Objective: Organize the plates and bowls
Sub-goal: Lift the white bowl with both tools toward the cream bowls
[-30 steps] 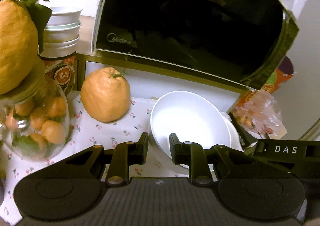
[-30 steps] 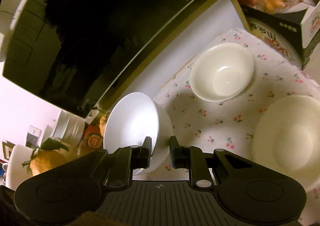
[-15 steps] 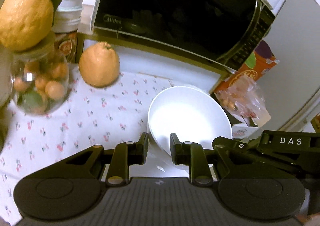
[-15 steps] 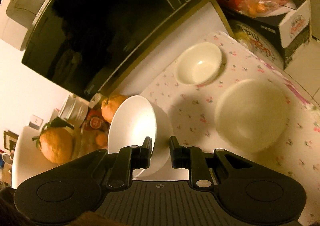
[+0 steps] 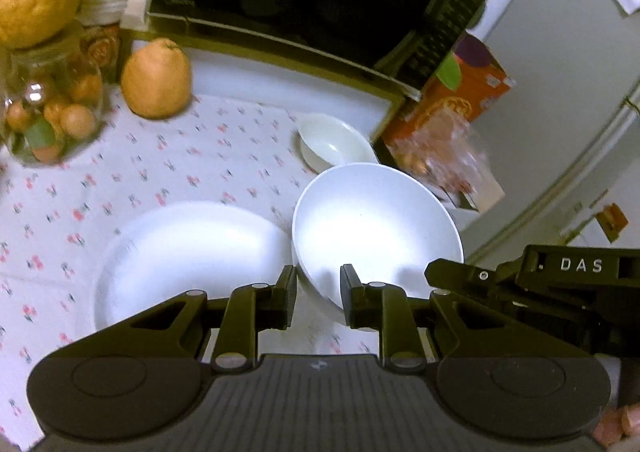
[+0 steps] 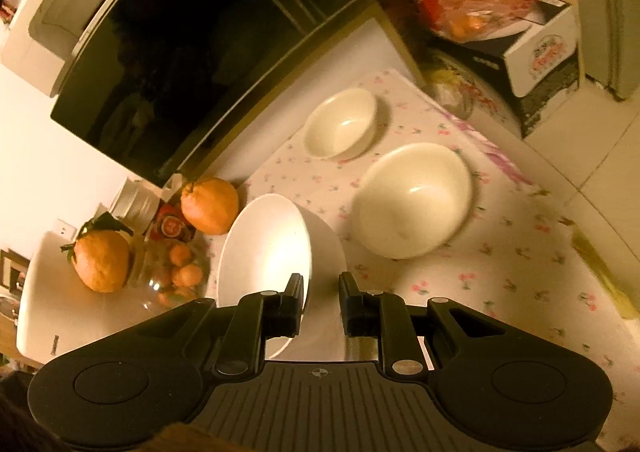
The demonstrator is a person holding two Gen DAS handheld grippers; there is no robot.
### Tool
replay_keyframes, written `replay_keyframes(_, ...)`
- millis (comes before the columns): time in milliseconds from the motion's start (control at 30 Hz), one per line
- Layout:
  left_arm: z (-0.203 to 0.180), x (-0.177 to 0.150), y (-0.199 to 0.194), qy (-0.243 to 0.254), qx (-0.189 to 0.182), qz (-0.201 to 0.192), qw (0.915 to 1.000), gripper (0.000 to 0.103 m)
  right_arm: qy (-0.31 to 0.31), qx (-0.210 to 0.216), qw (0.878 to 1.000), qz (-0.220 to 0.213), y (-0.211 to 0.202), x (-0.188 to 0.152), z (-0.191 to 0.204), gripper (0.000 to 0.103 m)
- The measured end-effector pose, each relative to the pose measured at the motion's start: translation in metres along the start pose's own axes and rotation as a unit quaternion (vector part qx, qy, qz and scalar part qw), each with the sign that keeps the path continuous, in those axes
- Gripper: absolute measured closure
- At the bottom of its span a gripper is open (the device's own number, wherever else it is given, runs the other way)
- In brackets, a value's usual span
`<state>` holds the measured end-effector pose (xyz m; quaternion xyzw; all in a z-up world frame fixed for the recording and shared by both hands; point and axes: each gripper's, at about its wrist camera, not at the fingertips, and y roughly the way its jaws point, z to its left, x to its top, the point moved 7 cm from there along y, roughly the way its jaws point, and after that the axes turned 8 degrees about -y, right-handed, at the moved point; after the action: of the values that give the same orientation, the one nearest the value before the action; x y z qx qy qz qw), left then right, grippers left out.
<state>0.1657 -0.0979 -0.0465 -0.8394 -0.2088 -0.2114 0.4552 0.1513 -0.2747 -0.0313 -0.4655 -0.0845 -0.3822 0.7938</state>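
both grippers' jaws clamp rim of white bowl (image 5: 376, 228), held w/ tilt above tablecloth (image 5: 168, 168).

Both grippers, left (image 5: 318, 294) and right (image 6: 320, 302), jaws narrowly parted

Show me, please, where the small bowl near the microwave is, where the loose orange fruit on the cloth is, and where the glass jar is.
small bowl (image 6: 340, 130): right wrist view, inner bottom.
orange fruit (image 5: 156, 80): left wrist view, middle of its skin.
glass jar (image 5: 50, 112): left wrist view, front wall.
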Motion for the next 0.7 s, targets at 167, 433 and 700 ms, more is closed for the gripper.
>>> replay_keyframes(167,-0.011,-0.017,0.005,0.015,-0.007,0.02,0.9997,0.082,0.005,-0.009,1.0,-0.002,-0.011,-0.006,-0.019,0.084)
replay_keyframes(433,-0.023,-0.042,0.012,0.03,-0.014,0.052,0.9981,0.082,0.033,-0.009,0.999,0.008,-0.025,-0.017,-0.054,0.084)
replay_keyframes(700,-0.036,-0.062,0.02,0.081,0.002,0.063,0.9947,0.082,0.071,-0.016,0.997,0.037,-0.024,-0.03,-0.085,0.084)
